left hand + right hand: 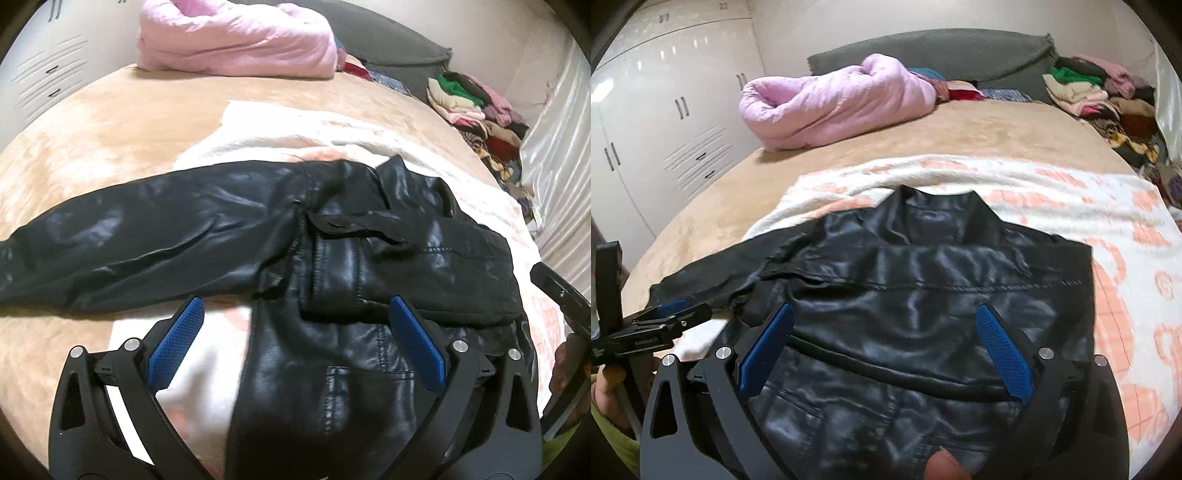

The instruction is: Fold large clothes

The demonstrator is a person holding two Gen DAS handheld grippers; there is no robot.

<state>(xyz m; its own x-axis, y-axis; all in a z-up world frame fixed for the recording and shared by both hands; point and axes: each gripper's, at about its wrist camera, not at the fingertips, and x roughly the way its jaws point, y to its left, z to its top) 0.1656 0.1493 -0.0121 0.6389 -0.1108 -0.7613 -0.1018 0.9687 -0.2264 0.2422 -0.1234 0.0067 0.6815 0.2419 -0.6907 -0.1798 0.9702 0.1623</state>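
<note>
Presently catalogued, largest first, each placed from the grippers.

Bed (713,199): tan plush cover, beneath and ahead of both grippers; the working surface.
Wardrobe (657,110): white glossy doors, far left, beyond the bed's edge.
Patterned blanket (1119,266): white with orange motifs, spread under the garment, probably as a clean folding mat.
Black leather jacket (923,295): the task's item, directly below and ahead of both grippers, collar away, lying flat. One sleeve (129,236) stretches out to the left, unfolded; the other side appears already turned in, so the left sleeve likely comes next.
Pink quilt (240,44): rolled, far ahead near the grey headboard (960,51).
Clothes pile (1108,99): mixed colours, far right; apparently awaiting folding.
Left gripper (295,306): jaws spread wide, nothing between the blue pads, hovering above the jacket's body.
Right gripper (886,314): likewise wide apart and empty, over the jacket's back panel.
</note>
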